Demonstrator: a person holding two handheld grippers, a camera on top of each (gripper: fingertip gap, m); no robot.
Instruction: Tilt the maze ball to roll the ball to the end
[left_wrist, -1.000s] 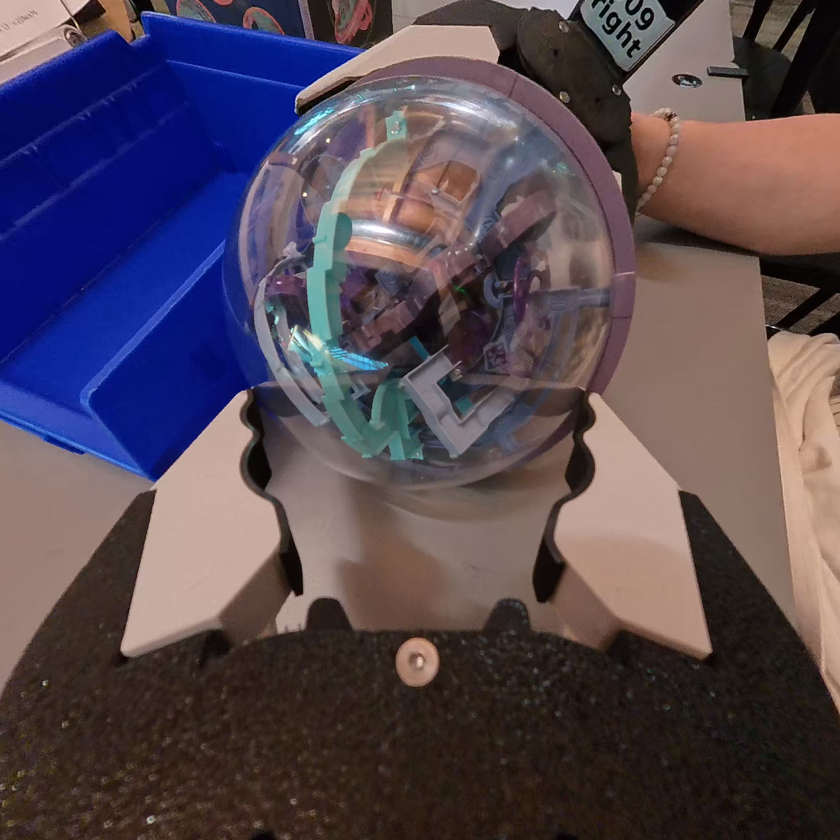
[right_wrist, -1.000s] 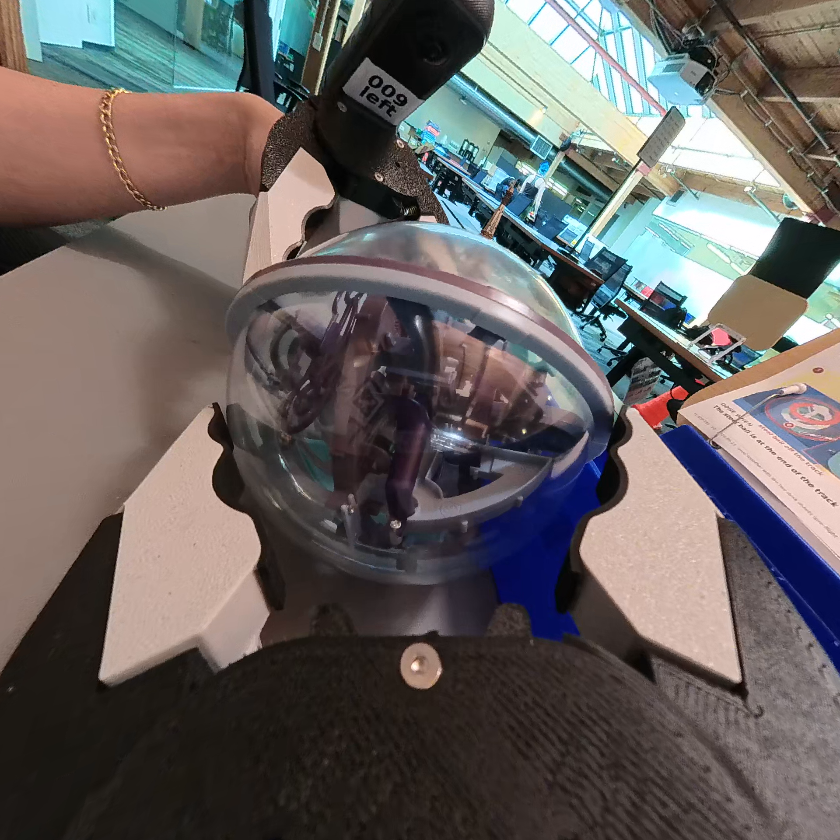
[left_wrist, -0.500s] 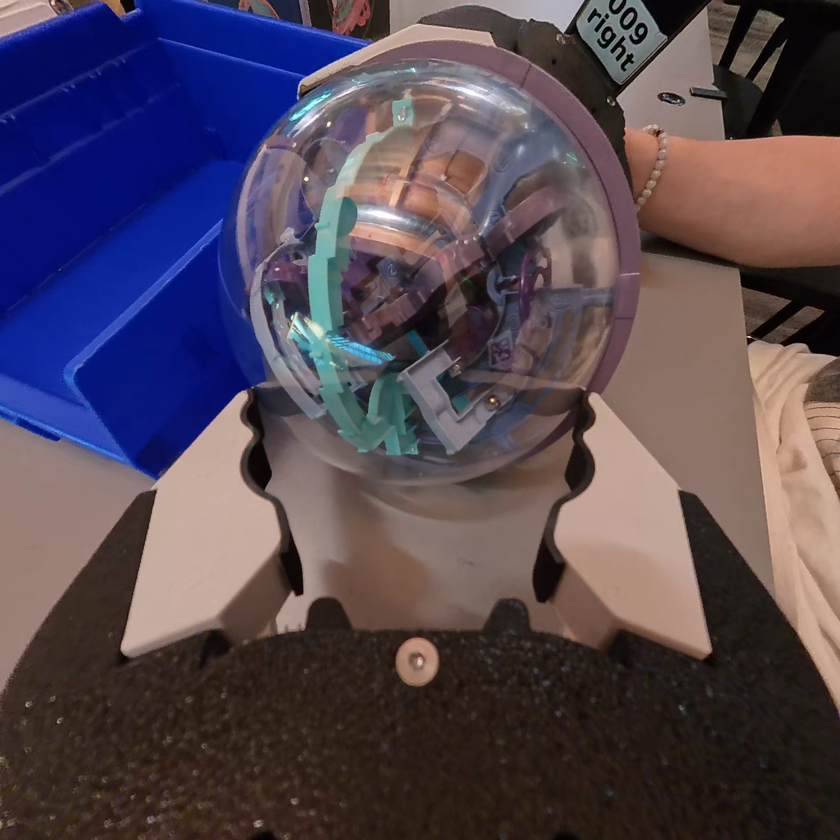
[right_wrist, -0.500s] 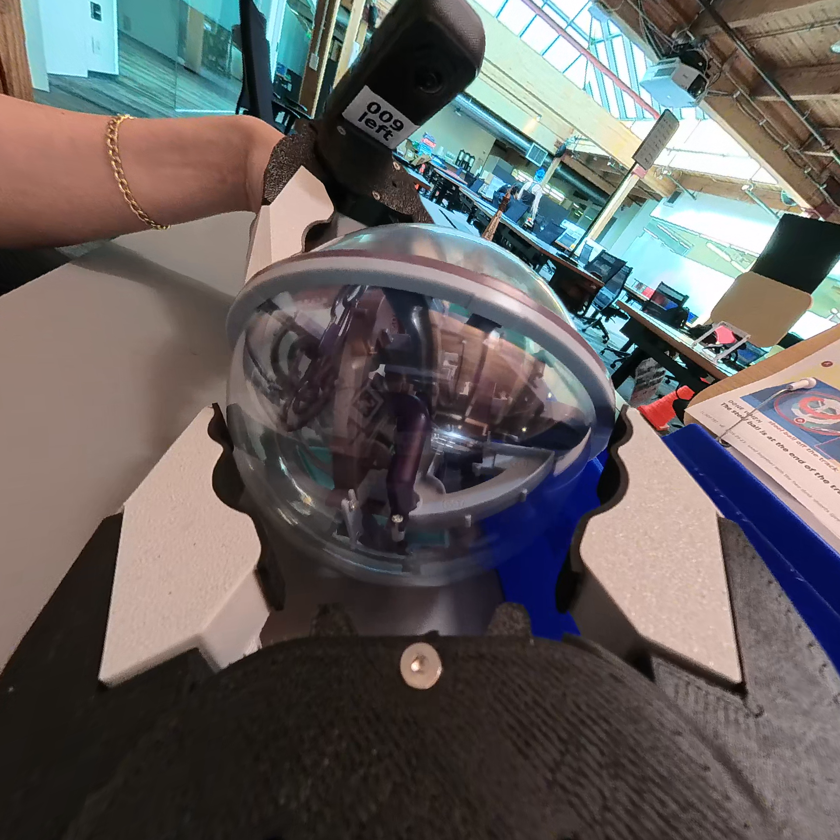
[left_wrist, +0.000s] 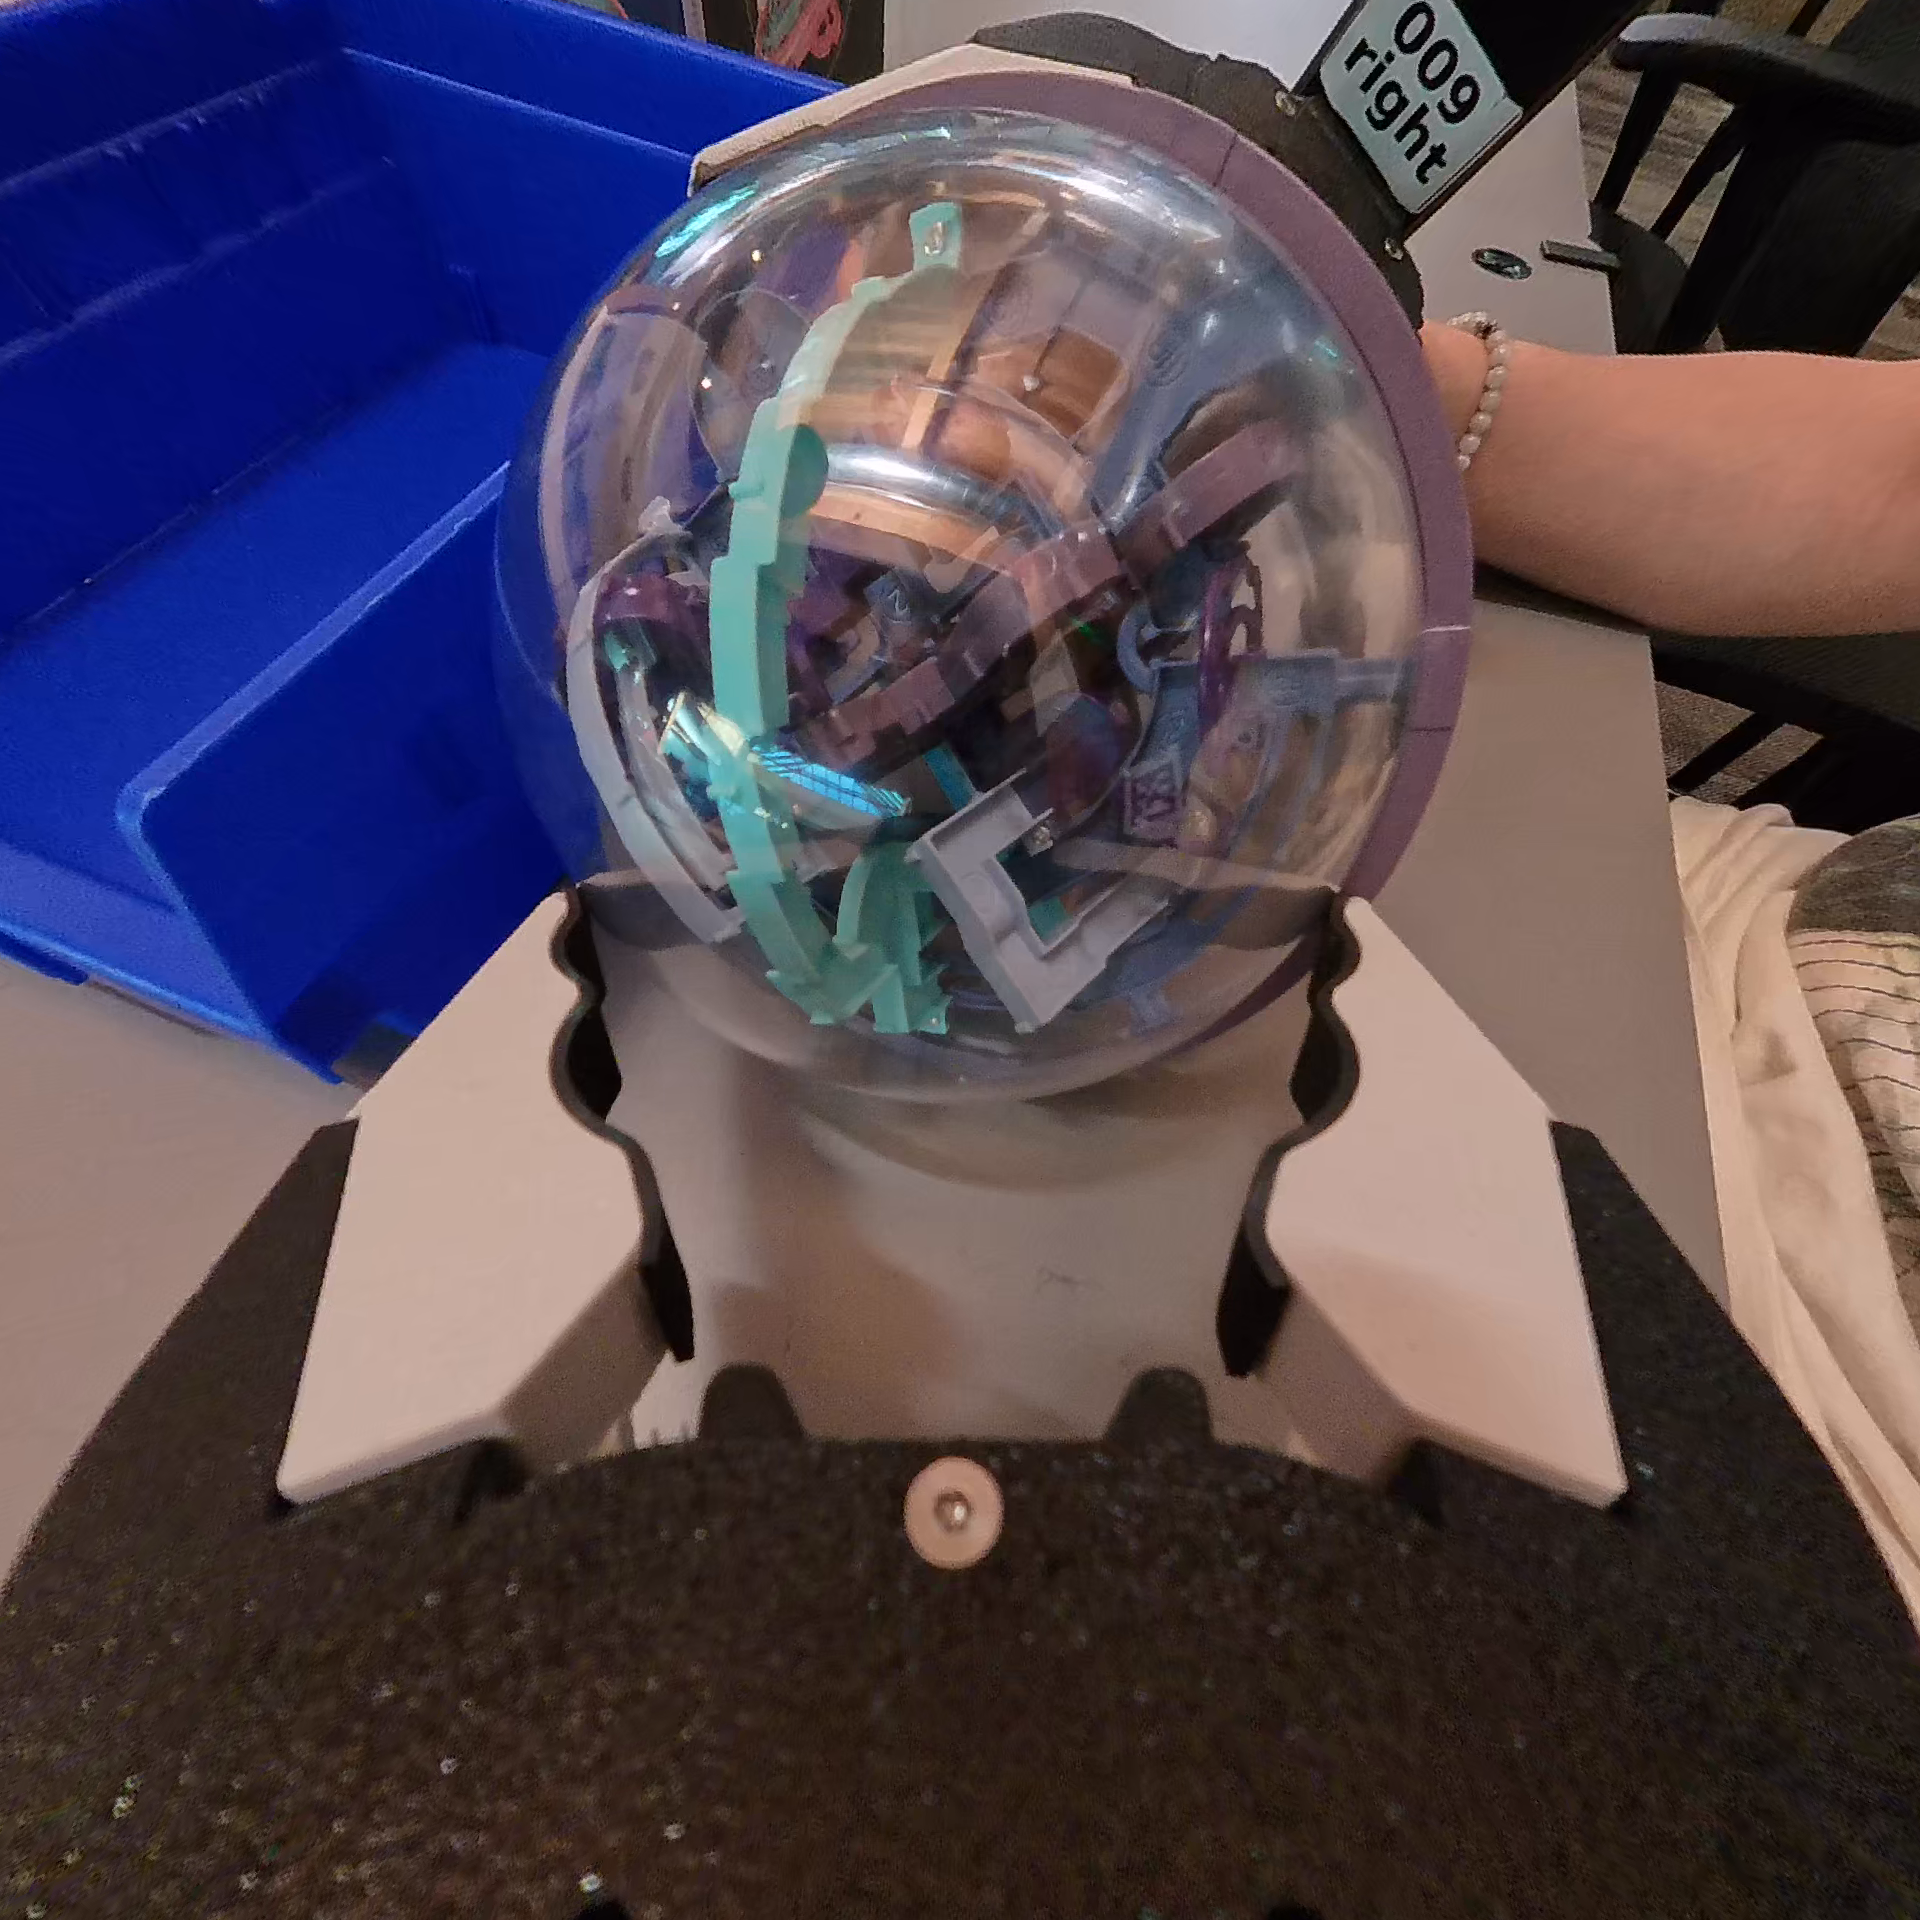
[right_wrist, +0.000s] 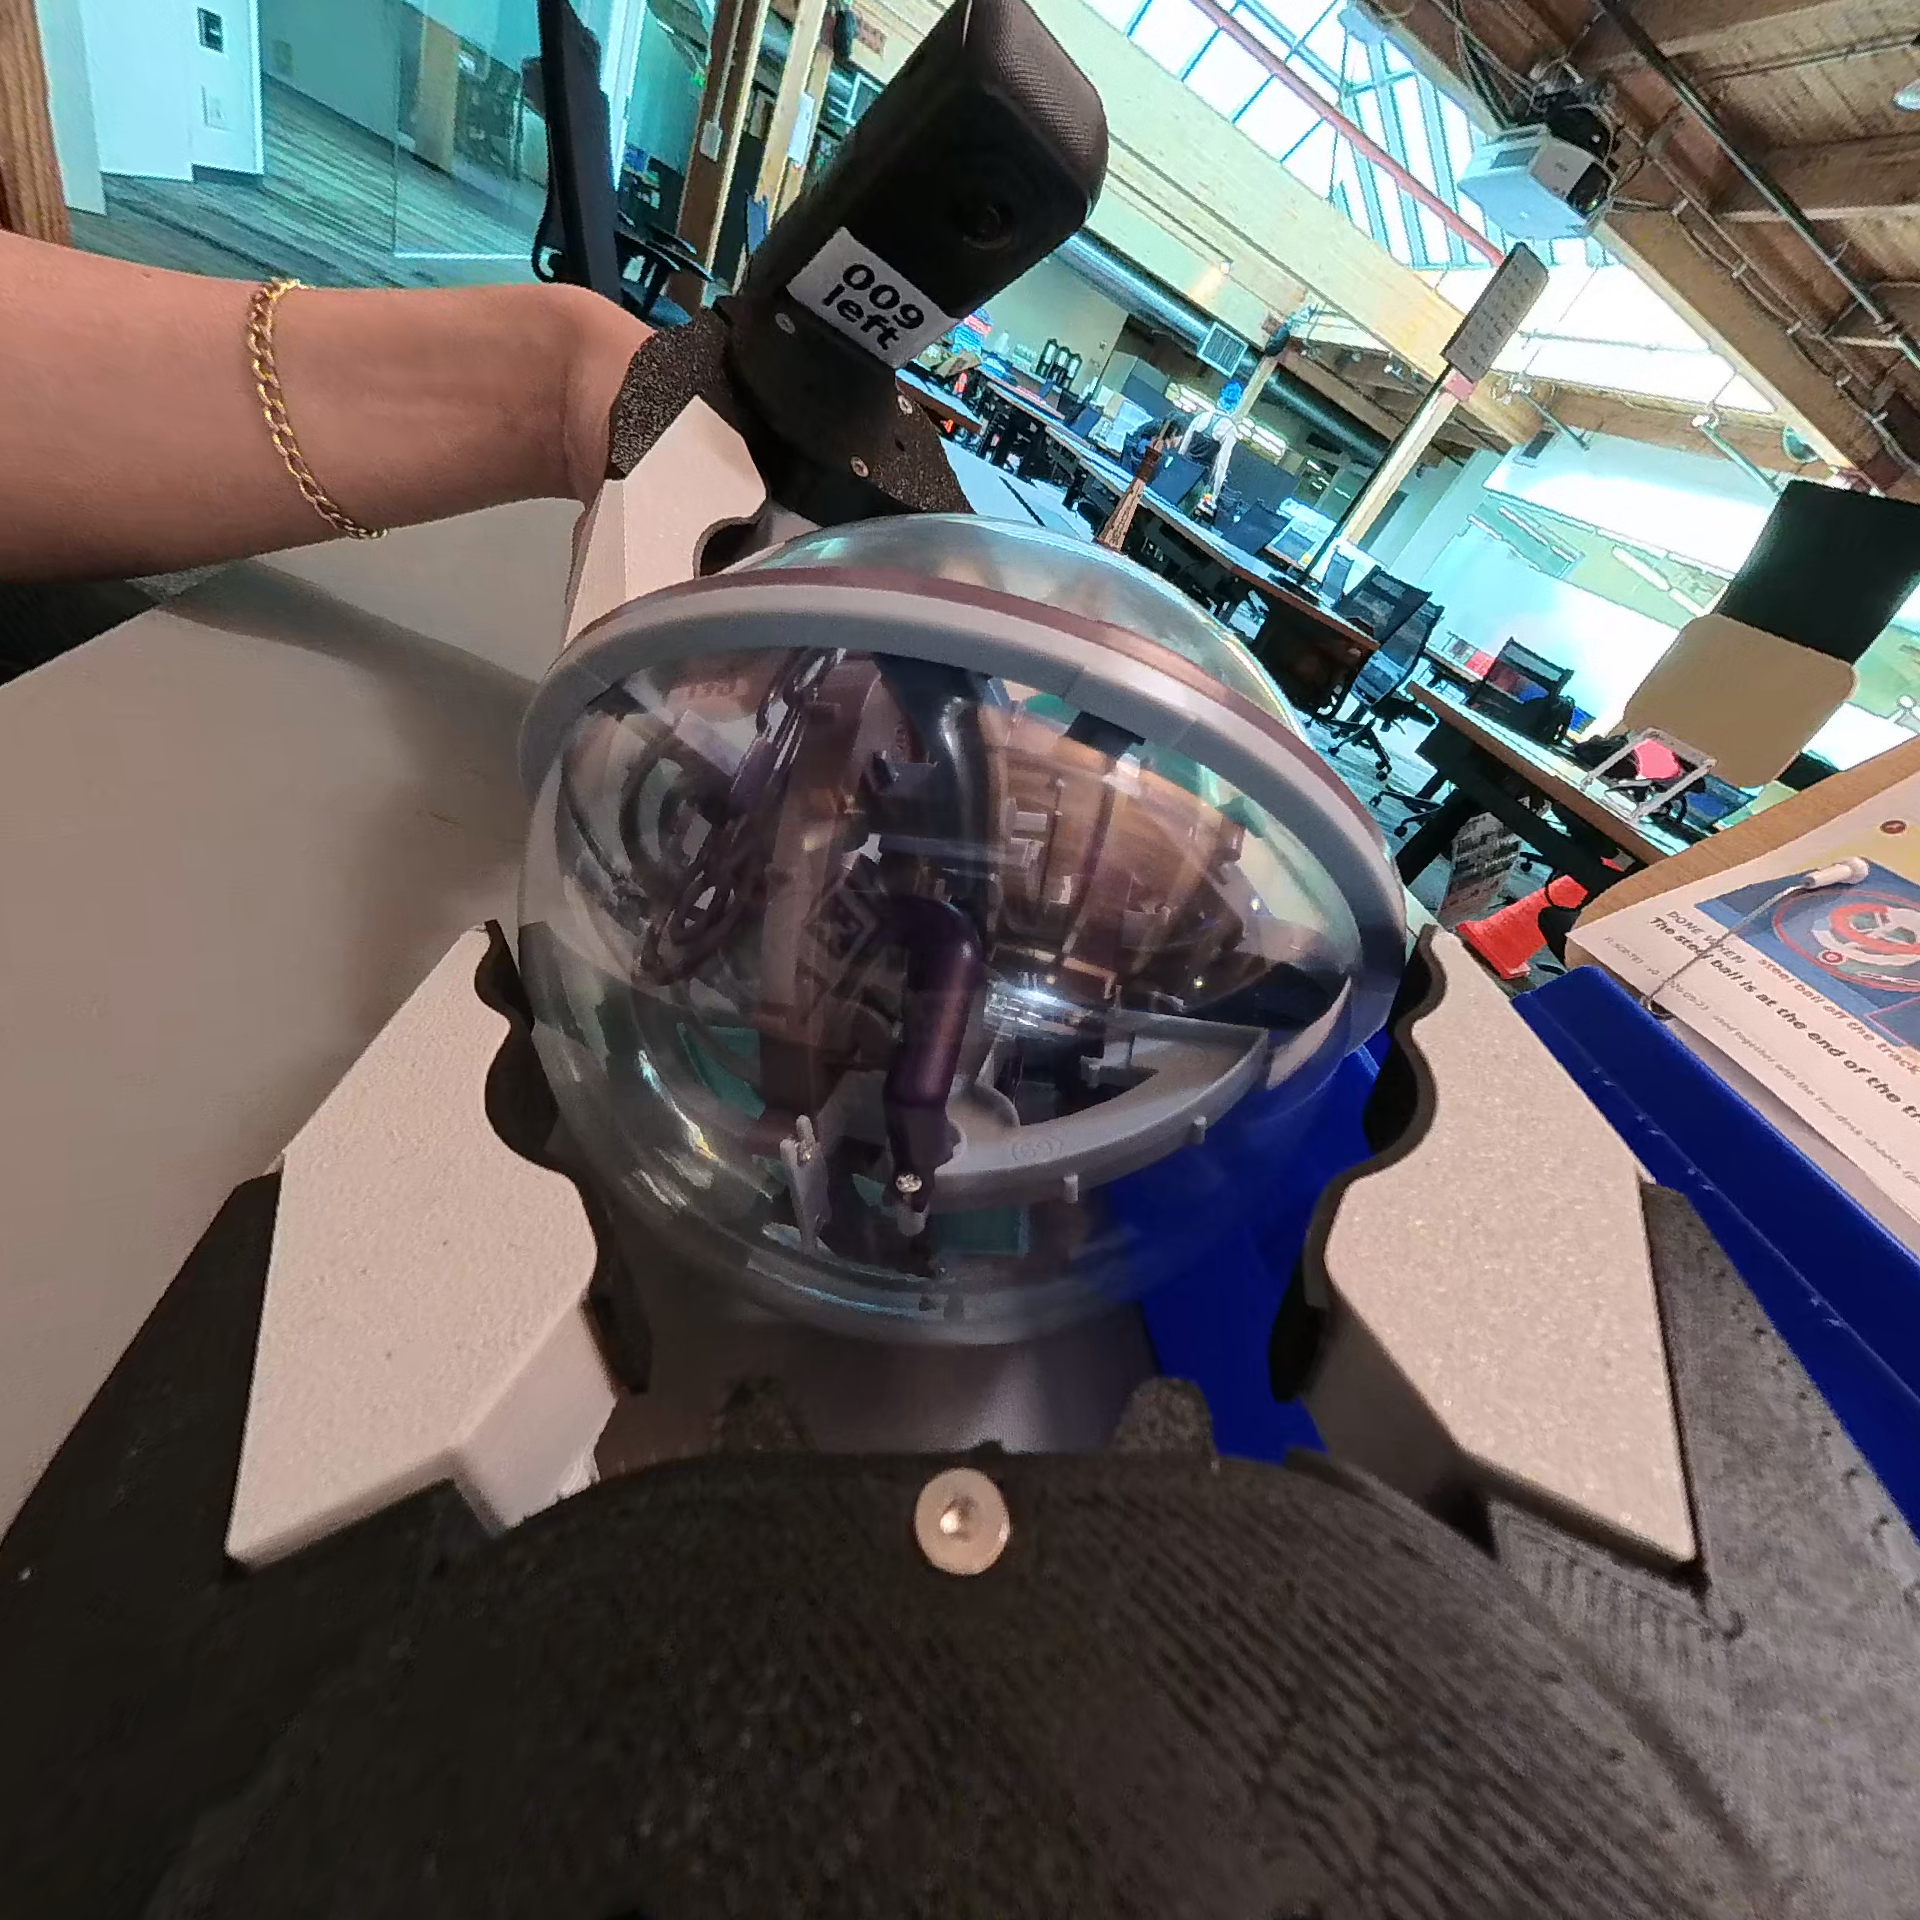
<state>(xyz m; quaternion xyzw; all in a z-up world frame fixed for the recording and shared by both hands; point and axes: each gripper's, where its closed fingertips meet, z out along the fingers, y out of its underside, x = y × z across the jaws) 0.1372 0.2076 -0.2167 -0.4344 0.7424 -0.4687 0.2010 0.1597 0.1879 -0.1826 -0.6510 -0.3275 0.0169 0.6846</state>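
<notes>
Lighting: bright daylight from skylight windows (right_wrist: 1299, 114) at 12 to 2 o'clock in the right wrist view; softer, even indoor light in the left wrist view. Glare: reflections streak the clear plastic maze sphere (left_wrist: 977, 582); soft shadow beneath it on the grey tabletop (left_wrist: 935, 1226). Quality: strong wide-angle bending at all edges, slight blur at the sphere's lower rim.

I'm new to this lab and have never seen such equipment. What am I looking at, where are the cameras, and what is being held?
No robot here: a person holds a two-fingered tool in each hand. Each tool carries a camera looking along its own fingers, so each picture shows one tool near and the other beyond. The left hand-held gripper and right hand-held gripper clasp one clear maze ball from opposite sides, above a grey table. A blue bin stands beside it, with a printed sheet nearby.
</notes>
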